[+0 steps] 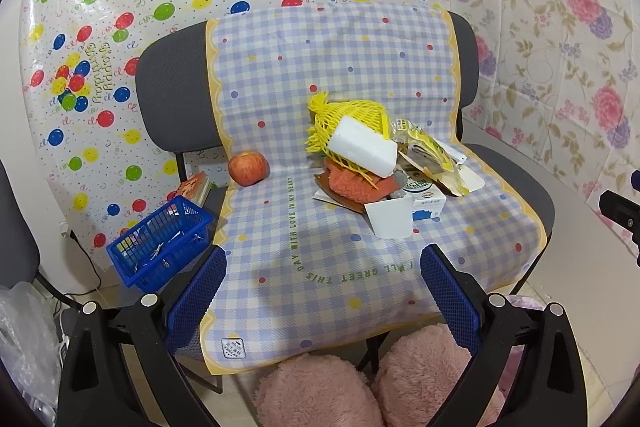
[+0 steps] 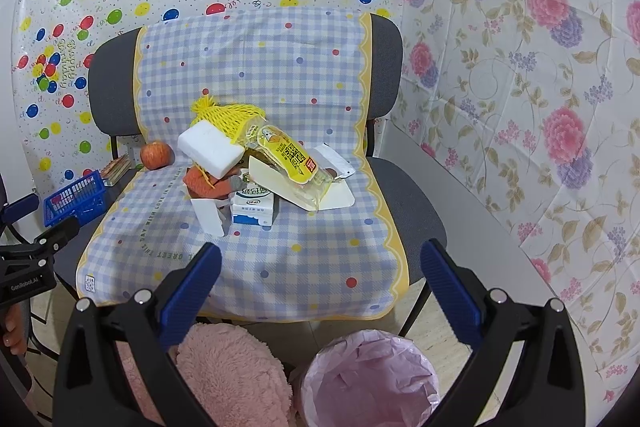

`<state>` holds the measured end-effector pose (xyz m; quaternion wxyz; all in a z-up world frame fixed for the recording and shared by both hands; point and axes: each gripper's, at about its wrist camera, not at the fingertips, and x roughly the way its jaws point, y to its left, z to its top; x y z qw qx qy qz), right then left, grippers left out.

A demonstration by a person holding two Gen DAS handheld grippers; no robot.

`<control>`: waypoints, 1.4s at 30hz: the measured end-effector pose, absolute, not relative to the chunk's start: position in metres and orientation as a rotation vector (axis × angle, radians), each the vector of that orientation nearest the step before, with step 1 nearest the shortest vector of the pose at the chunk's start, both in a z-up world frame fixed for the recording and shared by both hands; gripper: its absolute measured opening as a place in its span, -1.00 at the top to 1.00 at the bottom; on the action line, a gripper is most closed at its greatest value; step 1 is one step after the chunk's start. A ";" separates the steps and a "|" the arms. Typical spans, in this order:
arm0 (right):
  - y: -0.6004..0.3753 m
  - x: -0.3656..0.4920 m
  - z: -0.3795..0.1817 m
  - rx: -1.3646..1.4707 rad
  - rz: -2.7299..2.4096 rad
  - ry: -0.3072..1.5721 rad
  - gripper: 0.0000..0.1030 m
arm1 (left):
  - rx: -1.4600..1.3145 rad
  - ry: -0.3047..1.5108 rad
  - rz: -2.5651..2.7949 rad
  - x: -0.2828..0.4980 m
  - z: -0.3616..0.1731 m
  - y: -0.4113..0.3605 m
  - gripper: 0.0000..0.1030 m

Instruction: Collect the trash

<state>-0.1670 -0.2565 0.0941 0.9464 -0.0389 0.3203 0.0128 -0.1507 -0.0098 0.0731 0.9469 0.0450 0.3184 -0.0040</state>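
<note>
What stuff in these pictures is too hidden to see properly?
- Left wrist view: the blue basket holds things blurred behind its mesh.
- Right wrist view: the milk carton has its top buried under the white foam block and the yellow wrapper.
- Right wrist view: the pink-lined bin is cut off by the bottom edge.

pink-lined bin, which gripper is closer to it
Right. The right gripper hangs open just above the pink-lined bin, which sits between its fingers. The left gripper, also open, is off to the bin's left, over the chair's front edge.
</note>
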 end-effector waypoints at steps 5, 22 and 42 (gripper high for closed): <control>-0.256 -0.162 0.093 -0.075 0.027 0.658 -0.89 | 0.092 0.649 -0.010 -0.151 0.073 -0.009 -0.87; -0.256 -0.166 0.089 -0.075 0.026 0.656 -0.89 | 0.093 0.648 -0.013 -0.151 0.073 -0.008 -0.87; -0.247 -0.133 0.063 -0.177 0.043 0.818 -0.89 | 0.092 0.681 -0.014 -0.134 0.049 -0.006 -0.87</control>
